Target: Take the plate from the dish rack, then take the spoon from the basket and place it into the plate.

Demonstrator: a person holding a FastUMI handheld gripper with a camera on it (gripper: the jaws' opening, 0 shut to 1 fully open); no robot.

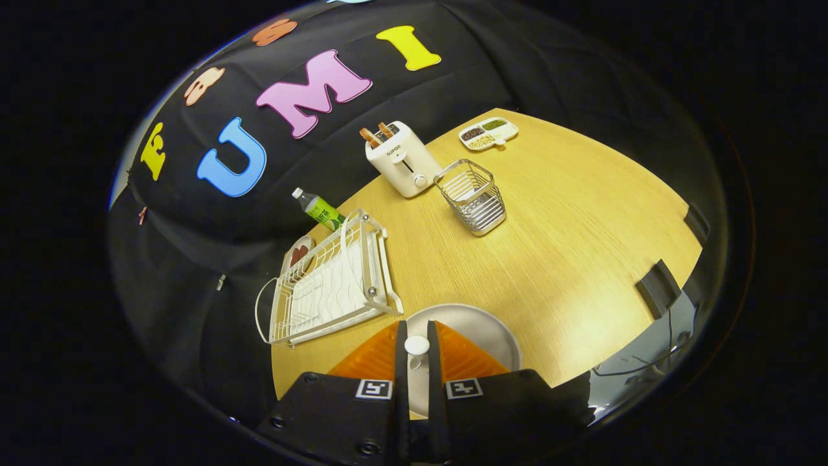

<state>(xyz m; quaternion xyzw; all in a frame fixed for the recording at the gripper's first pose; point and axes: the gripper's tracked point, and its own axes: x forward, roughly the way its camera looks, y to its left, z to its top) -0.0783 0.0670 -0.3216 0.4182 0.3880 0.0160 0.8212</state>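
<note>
- Dish rack (330,285) on my left sits empty, bottle (318,209) behind it; can't read that label.
- My gripper (417,346) is clamped on the spoon (416,345), fingers nearly together, right above the plate (482,327) on the table (569,246). I'd lower it over the plate's middle, then let go gently so it doesn't bounce out.
- Toaster (400,160) reads "SUPOR"; the basket (472,196) is beside it.

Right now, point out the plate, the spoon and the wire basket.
plate (491,330): gripper view, bare rim right of the jaws.
spoon (416,345): gripper view, rounded end between the jaws.
wire basket (474,196): gripper view, front wall.
</note>
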